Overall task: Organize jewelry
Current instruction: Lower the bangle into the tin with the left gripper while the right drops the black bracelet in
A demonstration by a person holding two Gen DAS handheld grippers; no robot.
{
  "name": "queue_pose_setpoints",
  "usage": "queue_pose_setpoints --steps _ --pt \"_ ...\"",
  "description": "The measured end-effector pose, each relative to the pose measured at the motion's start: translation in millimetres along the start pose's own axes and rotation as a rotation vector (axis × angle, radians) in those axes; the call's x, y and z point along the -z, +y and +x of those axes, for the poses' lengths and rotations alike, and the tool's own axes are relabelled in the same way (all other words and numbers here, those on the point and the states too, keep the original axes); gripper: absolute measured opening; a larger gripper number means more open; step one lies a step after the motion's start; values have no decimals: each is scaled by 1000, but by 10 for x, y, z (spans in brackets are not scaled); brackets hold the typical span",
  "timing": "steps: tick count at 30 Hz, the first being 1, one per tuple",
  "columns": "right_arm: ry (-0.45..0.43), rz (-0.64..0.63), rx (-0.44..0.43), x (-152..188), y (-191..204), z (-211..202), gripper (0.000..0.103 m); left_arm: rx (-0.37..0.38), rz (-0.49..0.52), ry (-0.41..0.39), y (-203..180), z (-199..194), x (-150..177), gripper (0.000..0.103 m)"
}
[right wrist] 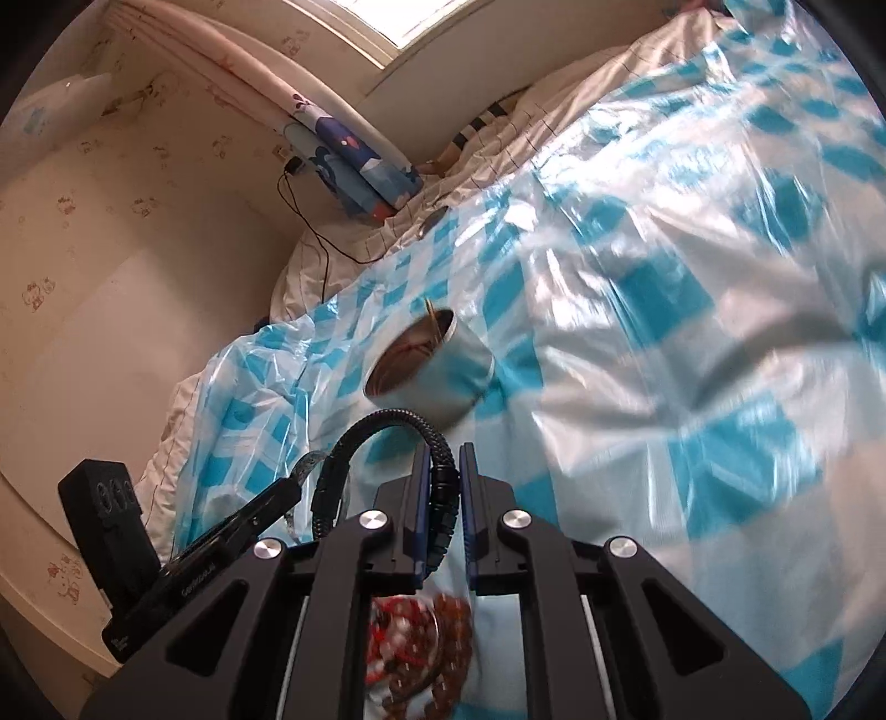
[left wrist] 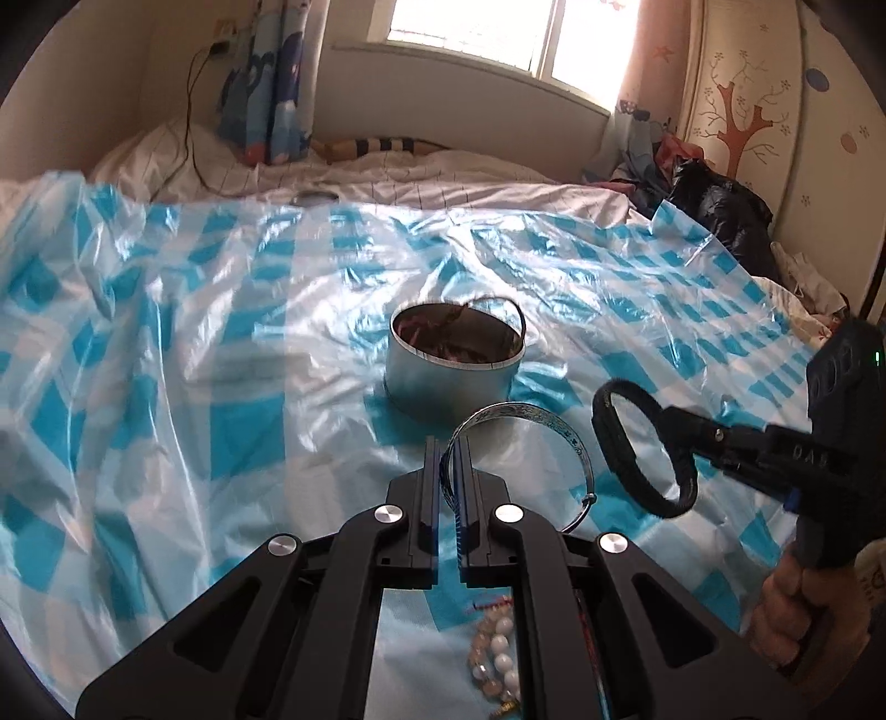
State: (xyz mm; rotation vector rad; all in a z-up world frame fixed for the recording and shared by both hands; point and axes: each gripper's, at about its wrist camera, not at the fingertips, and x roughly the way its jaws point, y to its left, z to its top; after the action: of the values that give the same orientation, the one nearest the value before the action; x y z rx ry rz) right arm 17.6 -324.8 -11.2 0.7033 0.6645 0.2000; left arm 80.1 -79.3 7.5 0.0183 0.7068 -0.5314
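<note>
A thin silver bangle [left wrist: 520,437] is pinched between the nearly closed fingers of the left gripper [left wrist: 447,459], its hoop standing out to the right; a black braided bracelet [right wrist: 387,443] is clamped edge-on in the right gripper [right wrist: 443,471], also seen at the right of the left wrist view [left wrist: 642,448]; both are held above a blue-and-white checked plastic sheet [left wrist: 166,332] spread over a bed; a round metal tin [left wrist: 457,354] with dark jewelry inside stands on the sheet just beyond both grippers; beaded bracelets [left wrist: 495,648] lie beneath the left gripper; a bright window [left wrist: 498,27] and a patterned curtain [left wrist: 271,83] are seen behind.
</note>
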Motion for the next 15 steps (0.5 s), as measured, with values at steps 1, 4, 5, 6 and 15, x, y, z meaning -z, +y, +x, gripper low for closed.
queue_pose_setpoints --steps 1,4,5,6,15 --pt "-1 -14 8 -65 19 29 11 -1 -2 -3 15 10 -24 4" --pt "-6 -26 26 -216 16 114 11 -3 -3 -9 47 53 -118 4" --pt "-10 -26 29 -267 4 140 11 -3 -3 -13 53 66 -148 4" --pt "-12 -24 30 -308 -11 148 11 0 -3 -17 60 81 -180 4" --pt "-91 -16 98 -823 -168 246 11 32 -7 -49 82 478 -686 4"
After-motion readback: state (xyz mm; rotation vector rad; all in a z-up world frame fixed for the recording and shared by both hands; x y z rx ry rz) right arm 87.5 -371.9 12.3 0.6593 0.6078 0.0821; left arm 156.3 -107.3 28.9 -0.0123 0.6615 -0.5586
